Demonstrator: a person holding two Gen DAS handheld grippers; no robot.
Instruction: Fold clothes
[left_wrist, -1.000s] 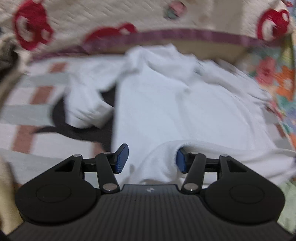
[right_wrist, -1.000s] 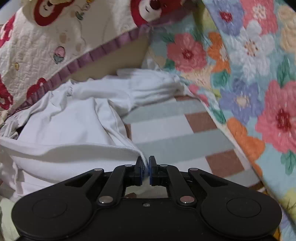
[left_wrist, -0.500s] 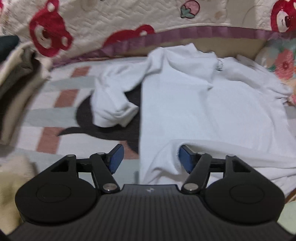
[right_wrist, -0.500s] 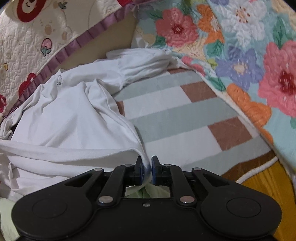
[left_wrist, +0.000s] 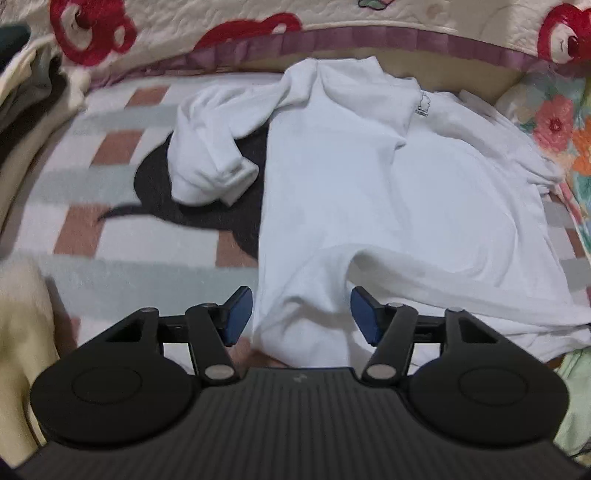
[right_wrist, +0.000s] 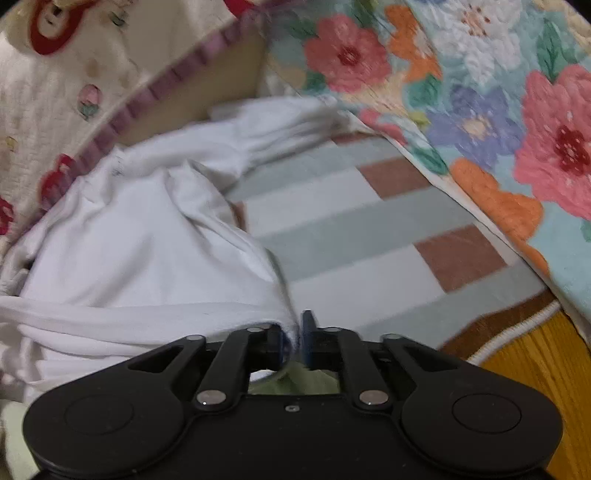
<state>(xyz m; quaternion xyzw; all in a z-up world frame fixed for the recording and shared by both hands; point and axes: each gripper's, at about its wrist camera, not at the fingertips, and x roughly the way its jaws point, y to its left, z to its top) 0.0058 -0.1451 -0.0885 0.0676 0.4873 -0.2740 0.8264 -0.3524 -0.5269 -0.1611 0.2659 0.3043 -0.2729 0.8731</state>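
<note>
white shirt (left_wrist: 388, 192) flat on striped blanket (left_wrist: 110, 173); left hand-held gripper (left_wrist: 301, 314) spread wide; right hand-held gripper (right_wrist: 293, 332) pinching shirt hem.

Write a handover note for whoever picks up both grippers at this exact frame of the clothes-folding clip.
Left gripper: open, its pads either side of the hem corner of the white shirt, not pinching.
Right gripper: shut on the shirt's other hem corner.
Shirt lies spread on the striped blanket, collar far, left sleeve bunched beside it.
Done: one corner gripped.
Left: close the left gripper, then fold; no fold made yet.
</note>
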